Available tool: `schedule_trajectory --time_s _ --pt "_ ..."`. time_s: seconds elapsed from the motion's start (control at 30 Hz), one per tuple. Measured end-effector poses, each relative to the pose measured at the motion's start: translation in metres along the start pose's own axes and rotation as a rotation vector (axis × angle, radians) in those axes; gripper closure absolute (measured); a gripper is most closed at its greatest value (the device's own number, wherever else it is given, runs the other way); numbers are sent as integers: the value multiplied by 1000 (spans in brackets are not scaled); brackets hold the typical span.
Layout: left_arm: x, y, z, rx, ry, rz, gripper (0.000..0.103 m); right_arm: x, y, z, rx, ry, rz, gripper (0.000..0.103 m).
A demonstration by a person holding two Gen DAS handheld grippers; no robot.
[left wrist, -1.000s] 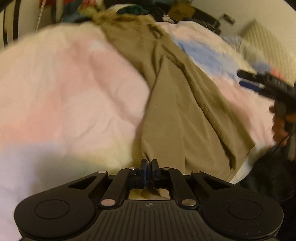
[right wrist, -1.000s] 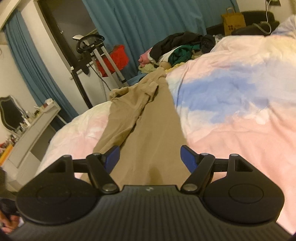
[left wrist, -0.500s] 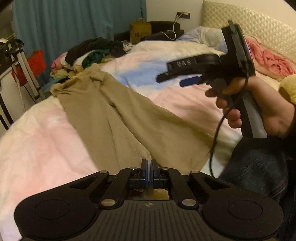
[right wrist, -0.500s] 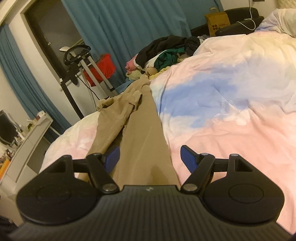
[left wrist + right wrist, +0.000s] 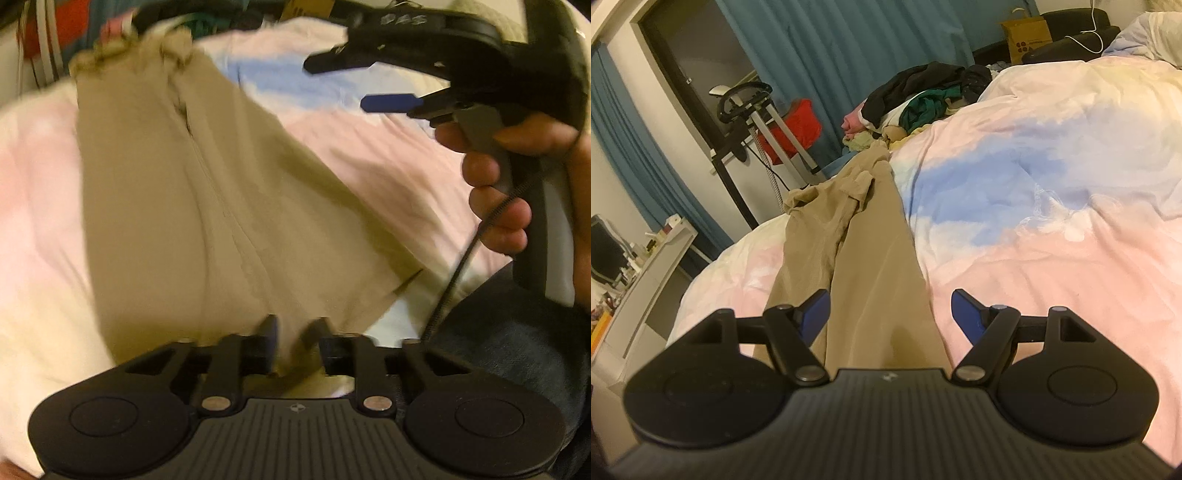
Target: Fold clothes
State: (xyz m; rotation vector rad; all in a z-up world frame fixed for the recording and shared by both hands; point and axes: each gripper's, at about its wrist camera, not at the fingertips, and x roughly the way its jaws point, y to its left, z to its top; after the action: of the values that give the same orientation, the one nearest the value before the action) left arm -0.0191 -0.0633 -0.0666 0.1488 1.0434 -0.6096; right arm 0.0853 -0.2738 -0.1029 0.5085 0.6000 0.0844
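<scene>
Khaki trousers [image 5: 207, 206] lie stretched out on the pastel bed cover [image 5: 388, 162], legs side by side, waist at the far end. My left gripper [image 5: 293, 332] is at the near hem with its fingers parted, cloth still between them. My right gripper [image 5: 889, 314] is open and empty, hovering low over the near end of one trouser leg [image 5: 871, 266]. It also shows in the left wrist view [image 5: 373, 85], held up at the right by a hand.
A pile of dark, green and pink clothes [image 5: 923, 99] sits at the far edge of the bed. Blue curtains [image 5: 842, 55], an exercise machine [image 5: 753, 122], a paper bag [image 5: 1030, 37] and a white side table [image 5: 653, 273] stand beyond the bed.
My left gripper was shut on the trouser hem and has now opened. The left view swung over the trousers; the right gripper stayed open above the leg.
</scene>
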Motion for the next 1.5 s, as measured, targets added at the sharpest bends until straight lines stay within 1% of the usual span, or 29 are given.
schedule_trajectory --time_s 0.07,0.1,0.13,0.2,0.23,0.27,0.33,0.43,0.53,0.6,0.67,0.73,0.8,0.9,0.97,1.03,1.13,1.27,1.3,1.33,1.37,1.4,1.43,1.47,1.5 --pt "11 4 0 -39 19 -24 63 0 -1 -1 0 7 2 29" --pt "9 7 1 -58 19 -37 52 1 -1 -1 2 10 4 29" --pt "6 11 2 -79 12 -51 44 1 -2 -1 6 15 5 29" --pt "-4 21 2 -124 -10 -71 36 2 -5 -2 16 27 8 29" --pt "-8 27 2 -148 -19 -80 30 2 -6 -2 22 33 9 29" --pt "-13 34 1 -175 -36 -93 27 2 -8 -2 27 40 11 29" --pt "-22 48 -2 -230 -70 -122 24 3 -11 -3 40 54 15 29" --pt "-31 75 -9 -357 -119 -140 22 2 -18 -4 64 85 34 29" --pt "-36 104 -16 -513 -159 -143 21 2 -26 -9 69 139 22 29" --pt "-38 124 -21 -623 -182 -154 20 -1 -32 -14 79 173 29 29" --pt "-37 140 -25 -707 -191 -161 20 -4 -40 -19 117 210 67 29" --pt "-35 151 -30 -779 -195 -161 20 -7 -51 -26 191 260 119 29" --pt "-32 159 -34 -822 -187 -160 20 -7 -59 -33 250 307 142 27" --pt "-24 162 -39 -865 -177 -160 20 -4 -68 -39 335 331 159 29" --pt "-18 163 -41 -868 -157 -134 20 1 -71 -41 354 350 145 35" --pt "-10 159 -39 -863 -139 -125 20 5 -73 -44 369 365 128 36" --pt "-2 156 -38 -843 -112 -118 20 5 -74 -46 374 364 77 36" --pt "4 152 -37 -816 -93 -121 24 4 -77 -49 384 367 13 36" --pt "4 151 -37 -812 -93 -120 30 6 -78 -49 386 376 11 36" --pt "4 150 -37 -808 -93 -119 36 9 -77 -51 389 401 26 36" --pt "4 149 -37 -804 -96 -121 39 12 -77 -52 391 426 42 36" --pt "2 148 -38 -799 -102 -121 47 15 -77 -53 393 451 57 38" --pt "1 147 -38 -796 -108 -124 59 17 -76 -54 390 473 68 39" --pt "0 145 -39 -796 -113 -129 66 16 -74 -54 375 487 69 44" --pt "-2 144 -41 -795 -119 -134 77 16 -72 -54 363 498 71 51"
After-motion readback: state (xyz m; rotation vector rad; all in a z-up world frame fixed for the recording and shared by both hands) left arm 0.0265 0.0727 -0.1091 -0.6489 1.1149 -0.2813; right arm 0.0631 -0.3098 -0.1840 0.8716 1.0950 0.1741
